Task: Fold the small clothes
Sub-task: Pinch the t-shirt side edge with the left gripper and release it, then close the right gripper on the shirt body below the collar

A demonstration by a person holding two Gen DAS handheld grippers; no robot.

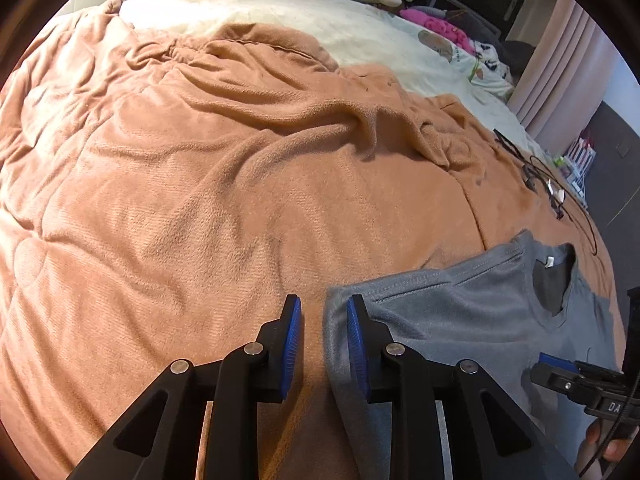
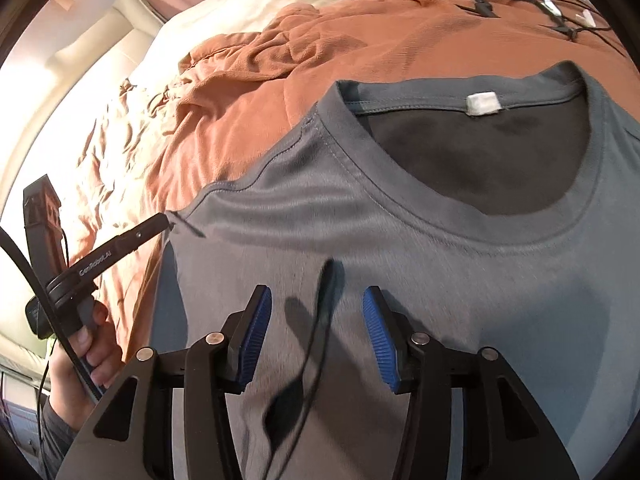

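Bed's covered in a rumpled terracotta fleece blanket (image 1: 200,184), with the small grey crew-neck T-shirt (image 2: 400,264) lying flat on it, neck up. Looks barely started, maybe one side tucked. Left gripper (image 1: 323,344) and right gripper (image 2: 317,336) both gape, holding nothing.

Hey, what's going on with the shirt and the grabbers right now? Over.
Left gripper open at shirt's edge. Right gripper open above grey T-shirt, flat on orange blanket. Nothing blocking.
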